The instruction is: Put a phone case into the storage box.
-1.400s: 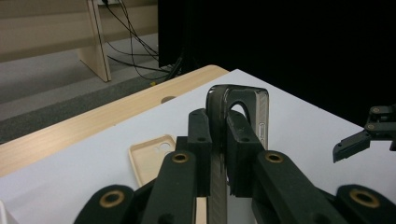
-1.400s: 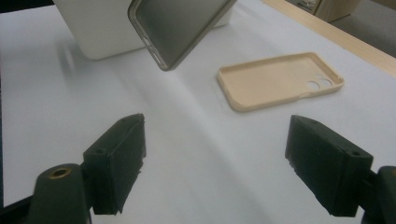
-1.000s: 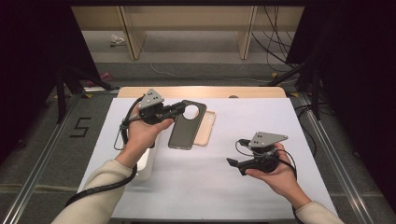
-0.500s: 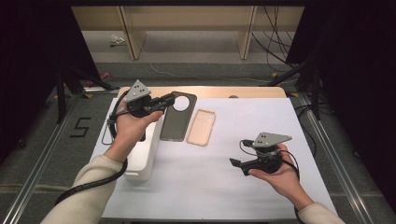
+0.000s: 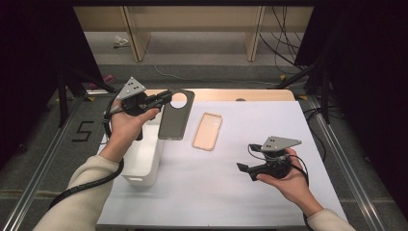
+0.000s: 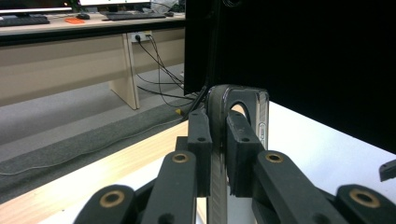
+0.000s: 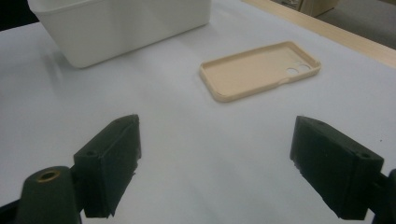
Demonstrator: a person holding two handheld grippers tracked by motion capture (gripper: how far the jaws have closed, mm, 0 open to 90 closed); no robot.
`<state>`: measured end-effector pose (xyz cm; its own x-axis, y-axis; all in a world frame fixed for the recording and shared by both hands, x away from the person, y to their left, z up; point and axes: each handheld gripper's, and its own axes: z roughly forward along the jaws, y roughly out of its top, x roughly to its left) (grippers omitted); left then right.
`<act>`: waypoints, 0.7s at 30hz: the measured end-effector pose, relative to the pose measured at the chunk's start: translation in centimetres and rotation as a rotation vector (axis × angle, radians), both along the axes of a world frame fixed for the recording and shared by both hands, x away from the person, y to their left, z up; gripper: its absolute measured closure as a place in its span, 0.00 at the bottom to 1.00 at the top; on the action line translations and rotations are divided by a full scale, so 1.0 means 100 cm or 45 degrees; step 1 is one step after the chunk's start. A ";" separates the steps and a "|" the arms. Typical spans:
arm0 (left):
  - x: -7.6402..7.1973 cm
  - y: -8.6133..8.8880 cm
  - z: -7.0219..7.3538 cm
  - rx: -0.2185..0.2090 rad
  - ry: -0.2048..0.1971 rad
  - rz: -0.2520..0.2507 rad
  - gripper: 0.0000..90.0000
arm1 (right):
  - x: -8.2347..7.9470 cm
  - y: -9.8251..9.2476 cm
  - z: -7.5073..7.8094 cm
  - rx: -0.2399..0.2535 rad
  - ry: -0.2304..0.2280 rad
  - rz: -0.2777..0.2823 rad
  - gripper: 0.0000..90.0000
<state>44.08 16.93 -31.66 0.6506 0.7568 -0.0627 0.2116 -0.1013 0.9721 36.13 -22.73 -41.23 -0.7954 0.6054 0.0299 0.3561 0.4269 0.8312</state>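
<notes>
While the right tongs (image 5: 244,169) are idling open near the desk's (image 5: 231,192) front-right corner, the left tongs (image 5: 166,95) are carrying the clamped dark phone case (image 5: 174,118) leftward, now hanging over the white bin (image 5: 139,166).

Table brightly lit from above, surroundings dark; soft shadows; near jaws slightly blurred.

The person is wearing cream knit sleeves. Each claw, left (image 5: 166,95) and right (image 5: 241,168), is showing black jaws with brass pivot pins. Each is carrying a grey three-cornered plate and trailing a black cable.
</notes>
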 end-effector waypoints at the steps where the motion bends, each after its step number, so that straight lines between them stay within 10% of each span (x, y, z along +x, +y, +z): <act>1: 0.001 0.001 0.000 0.000 -0.002 0.006 0.91 | 0.000 0.000 0.000 0.004 -0.004 -0.002 0.19; 21: 0.014 0.034 0.001 0.044 -0.023 0.075 0.91 | 0.001 -0.001 -0.001 -0.001 -0.006 -0.011 0.19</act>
<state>45.44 20.38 -31.51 0.6055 0.7955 -0.0245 0.2009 -0.1230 0.9719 36.20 -22.78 -41.31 -0.7903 0.6122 0.0256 0.3556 0.4242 0.8329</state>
